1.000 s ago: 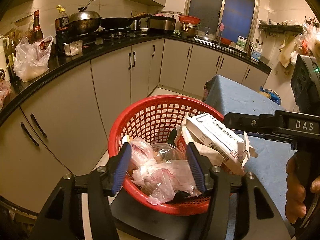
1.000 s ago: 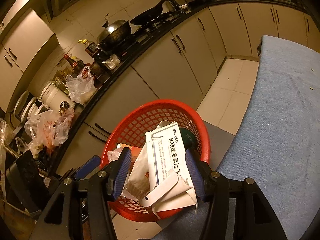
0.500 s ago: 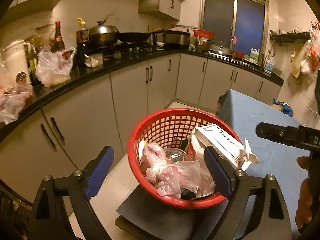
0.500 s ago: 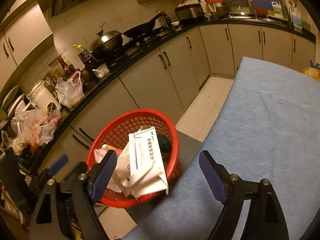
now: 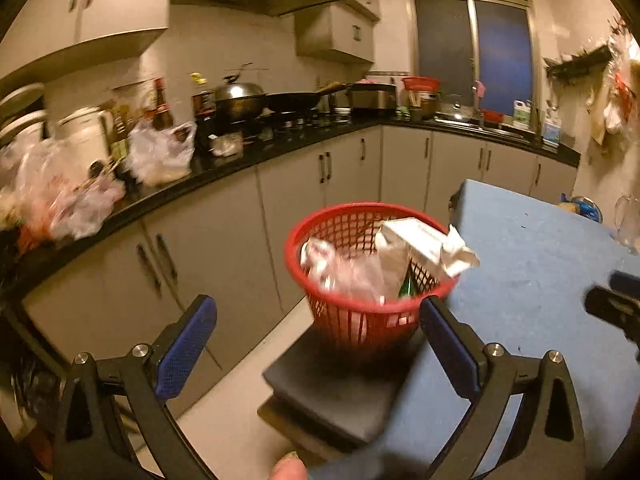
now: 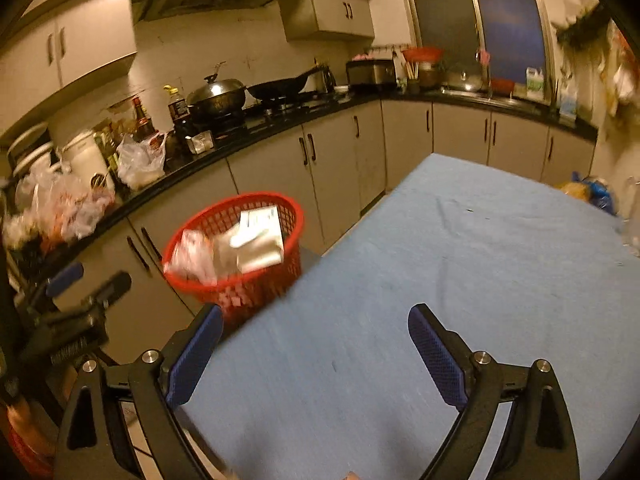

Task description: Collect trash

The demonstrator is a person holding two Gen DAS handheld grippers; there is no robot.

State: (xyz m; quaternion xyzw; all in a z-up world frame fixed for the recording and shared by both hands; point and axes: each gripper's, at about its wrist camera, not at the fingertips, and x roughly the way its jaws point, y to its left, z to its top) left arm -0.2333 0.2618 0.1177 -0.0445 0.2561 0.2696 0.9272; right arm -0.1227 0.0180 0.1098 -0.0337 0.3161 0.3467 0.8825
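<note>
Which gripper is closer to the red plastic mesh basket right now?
Left. The left gripper, jaws opening and empty, faces the red plastic mesh basket just ahead. The right gripper, also opening, sits over the blue tablecloth, basket off to its left.

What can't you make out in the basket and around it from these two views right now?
- Left wrist view: the red basket floor is hidden by the plastic bags and the white carton.
- Green item: only a sliver shows behind the mesh, unidentifiable.
- Carton print: motion blur in both views, unreadable.
- Right wrist view: what the basket stands on is hidden by the blue tablecloth.
</note>
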